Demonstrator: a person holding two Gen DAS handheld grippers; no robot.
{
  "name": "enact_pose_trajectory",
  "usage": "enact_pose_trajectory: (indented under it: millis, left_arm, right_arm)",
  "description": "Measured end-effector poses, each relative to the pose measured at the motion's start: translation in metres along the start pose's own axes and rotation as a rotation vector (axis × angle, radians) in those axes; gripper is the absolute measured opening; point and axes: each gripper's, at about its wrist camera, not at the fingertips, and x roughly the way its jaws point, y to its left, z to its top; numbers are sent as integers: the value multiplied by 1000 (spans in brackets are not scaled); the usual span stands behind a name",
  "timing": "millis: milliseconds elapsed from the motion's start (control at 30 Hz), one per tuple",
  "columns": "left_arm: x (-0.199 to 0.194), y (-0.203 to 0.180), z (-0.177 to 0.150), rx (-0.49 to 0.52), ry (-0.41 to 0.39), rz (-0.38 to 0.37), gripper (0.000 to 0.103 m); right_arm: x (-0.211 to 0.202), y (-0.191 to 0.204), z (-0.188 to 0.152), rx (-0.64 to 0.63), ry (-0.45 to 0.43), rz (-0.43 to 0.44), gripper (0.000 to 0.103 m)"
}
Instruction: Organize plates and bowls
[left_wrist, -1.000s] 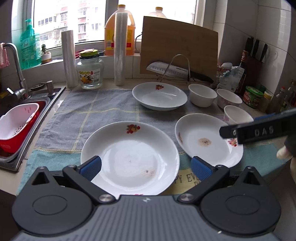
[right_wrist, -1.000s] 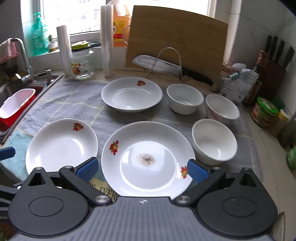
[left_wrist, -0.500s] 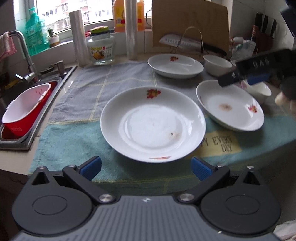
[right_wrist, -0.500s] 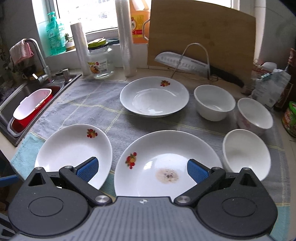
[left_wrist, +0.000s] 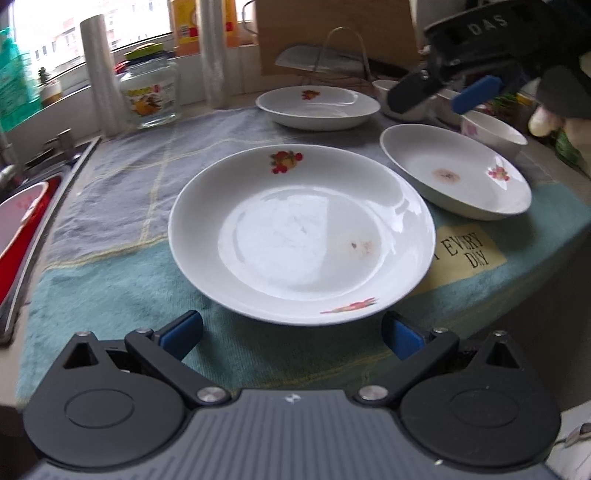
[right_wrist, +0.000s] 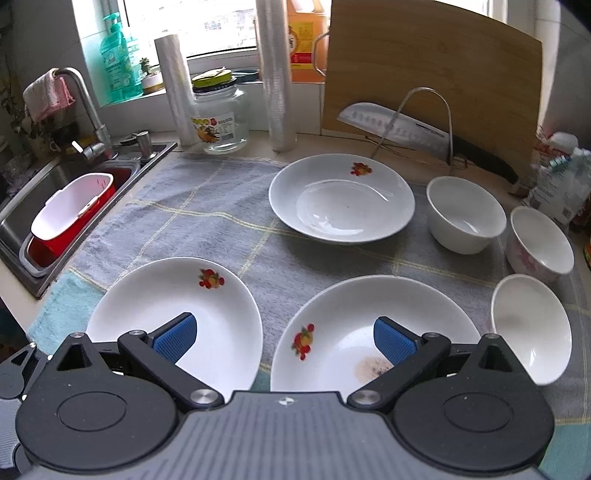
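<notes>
Lowered, left gripper (left_wrist: 291, 332) nears plate (left_wrist: 301, 232) (towel-covered counter (left_wrist: 122, 192)).

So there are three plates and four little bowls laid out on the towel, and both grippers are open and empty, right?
Nearly. The right wrist view shows three small bowls, not four. The three plates on the towel are right, and the left hand-held gripper and right hand-held gripper are both open and empty.

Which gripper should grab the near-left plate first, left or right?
Left, probably. The left gripper is open, low and centred on the near-left plate, whose near rim sits just ahead of its fingers. The right gripper hangs higher, between two plates.
</notes>
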Motion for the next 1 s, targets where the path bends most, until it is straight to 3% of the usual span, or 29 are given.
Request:
enact_pose_trajectory:
  millis: [300, 500, 667, 1000]
  left_arm:
    - [6, 18, -1, 83, -22, -108, 102]
    - [8, 35, 5, 72, -15, -192, 102]
    - [11, 29, 1, 151, -29, -155, 103]
    - [11, 32, -4, 130, -77, -142, 103]
  right_arm:
    - [15, 19, 9, 11, 32, -26, 103]
    - [17, 30, 14, 5, 36, -35, 103]
    - [25, 39, 17, -32, 53, -9, 103]
    - [60, 40, 24, -184, 157, 180, 103]
